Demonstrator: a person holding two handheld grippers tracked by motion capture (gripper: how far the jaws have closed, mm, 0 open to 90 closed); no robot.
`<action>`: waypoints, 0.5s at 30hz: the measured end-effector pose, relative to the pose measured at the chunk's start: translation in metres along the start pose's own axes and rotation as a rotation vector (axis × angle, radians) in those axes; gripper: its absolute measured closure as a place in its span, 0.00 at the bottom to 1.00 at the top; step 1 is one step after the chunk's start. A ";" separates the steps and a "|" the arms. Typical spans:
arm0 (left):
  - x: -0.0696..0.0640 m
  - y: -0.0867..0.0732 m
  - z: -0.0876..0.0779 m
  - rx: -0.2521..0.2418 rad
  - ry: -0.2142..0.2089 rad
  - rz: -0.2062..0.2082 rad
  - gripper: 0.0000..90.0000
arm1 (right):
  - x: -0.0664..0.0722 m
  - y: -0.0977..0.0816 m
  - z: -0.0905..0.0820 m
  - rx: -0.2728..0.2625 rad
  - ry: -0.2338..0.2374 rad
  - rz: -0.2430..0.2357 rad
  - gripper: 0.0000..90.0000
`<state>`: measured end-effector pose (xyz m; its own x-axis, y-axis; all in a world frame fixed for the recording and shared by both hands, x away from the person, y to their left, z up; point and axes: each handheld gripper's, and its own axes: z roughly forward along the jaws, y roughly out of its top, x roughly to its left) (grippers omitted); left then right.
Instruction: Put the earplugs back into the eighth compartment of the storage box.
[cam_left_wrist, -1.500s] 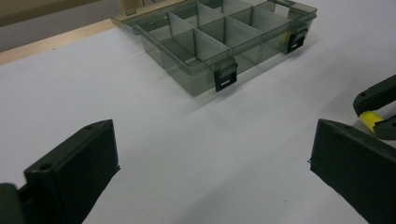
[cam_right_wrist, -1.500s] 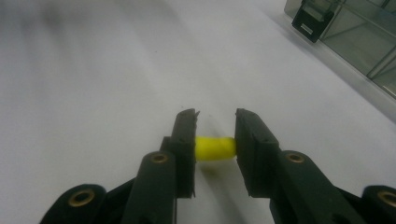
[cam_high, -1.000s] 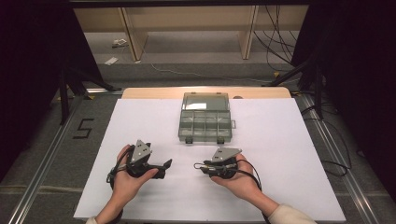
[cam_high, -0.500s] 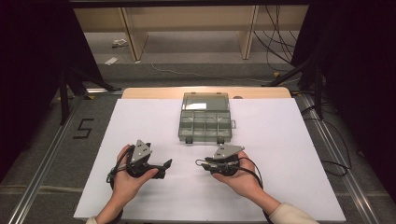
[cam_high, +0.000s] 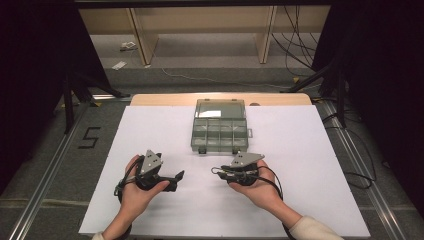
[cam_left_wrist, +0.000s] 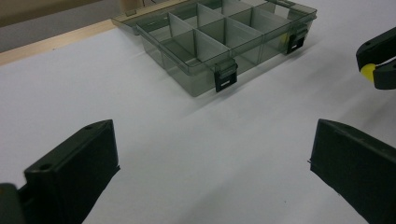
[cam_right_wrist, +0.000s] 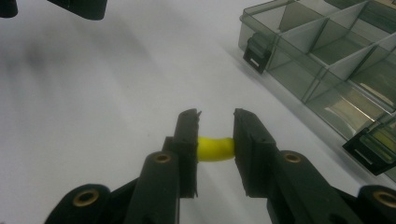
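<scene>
A small yellow piece (cam_right_wrist: 215, 148) sat squeezed between the right gripper (cam_high: 216, 171)'s nearly closed jaws, low over the white table (cam_high: 310, 150), just short of the open compartment box (cam_high: 220, 131). The left gripper (cam_high: 179, 176) stood wide open, holding nothing. Since a second earlier, the right hand had barely edged toward the box; the left had kept still. The piece's shape was partly hidden by the pads.

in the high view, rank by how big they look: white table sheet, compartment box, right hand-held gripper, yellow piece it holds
1. white table sheet
2. compartment box
3. right hand-held gripper, clearly smaller than the box even though it sits nearer the camera
4. yellow piece, too small to make out from above; the right gripper view shows it pinched between the jaws.
</scene>
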<state>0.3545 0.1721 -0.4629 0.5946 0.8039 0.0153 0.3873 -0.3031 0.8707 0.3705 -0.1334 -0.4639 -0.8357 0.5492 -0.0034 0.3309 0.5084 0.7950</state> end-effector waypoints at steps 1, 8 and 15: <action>0.000 0.000 0.000 0.001 0.001 0.002 0.00 | 0.000 0.000 0.000 -0.001 0.000 0.001 0.80; 0.000 0.000 0.000 0.002 0.000 0.001 0.00 | -0.003 0.002 -0.003 -0.009 -0.007 0.007 0.80; 0.000 0.000 0.000 0.001 -0.001 0.000 0.01 | -0.007 0.004 -0.005 -0.018 -0.018 0.012 0.80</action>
<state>0.3546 0.1721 -0.4630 0.5952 0.8034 0.0153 0.3876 -0.3038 0.8703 0.3751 -0.1389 -0.4576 -0.8236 0.5672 -0.0051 0.3322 0.4897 0.8061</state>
